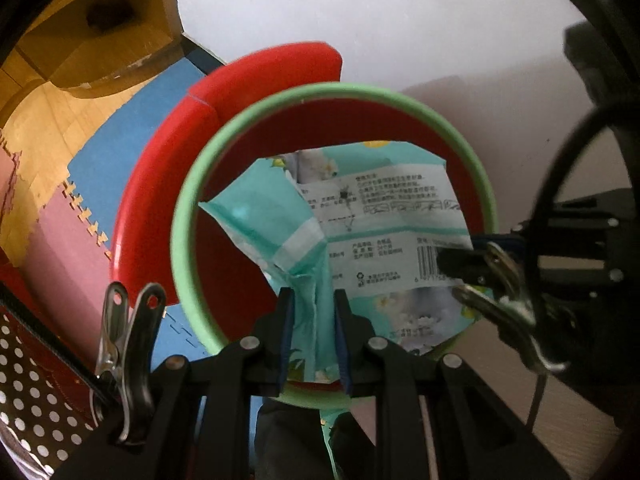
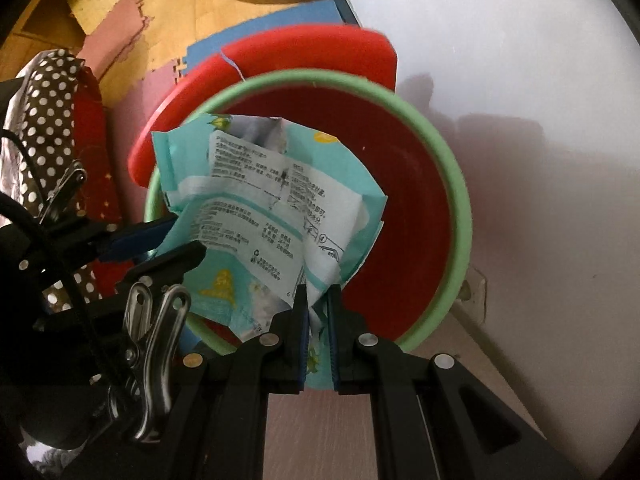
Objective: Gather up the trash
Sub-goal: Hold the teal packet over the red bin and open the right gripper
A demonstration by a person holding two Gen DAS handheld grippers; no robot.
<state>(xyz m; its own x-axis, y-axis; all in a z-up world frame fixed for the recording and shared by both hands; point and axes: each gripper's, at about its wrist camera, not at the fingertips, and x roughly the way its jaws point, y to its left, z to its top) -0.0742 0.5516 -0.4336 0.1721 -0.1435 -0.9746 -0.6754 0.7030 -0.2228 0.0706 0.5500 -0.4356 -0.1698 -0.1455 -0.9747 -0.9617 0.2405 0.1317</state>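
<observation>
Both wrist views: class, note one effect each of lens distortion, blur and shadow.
Left wrist view: the fisheye bows the bin's green rim, and a dark round border frames the picture; the clip at right is smeared. Right wrist view: soft shadows fall on the white wall, while the wrapper's print stays fairly sharp.

A crumpled teal wet-wipe wrapper [image 1: 360, 236], with a white printed label, a barcode and small flower prints, hangs stretched over the mouth of a round red bin [image 1: 240, 248] with a pale green rim. One creased edge is pinched between the left tongs [image 1: 314, 332], the opposite edge between the right tongs [image 2: 318, 320]. The bin stands directly below both tongs, its red lid [image 1: 256, 76] tipped up on the rim's far side.
</observation>
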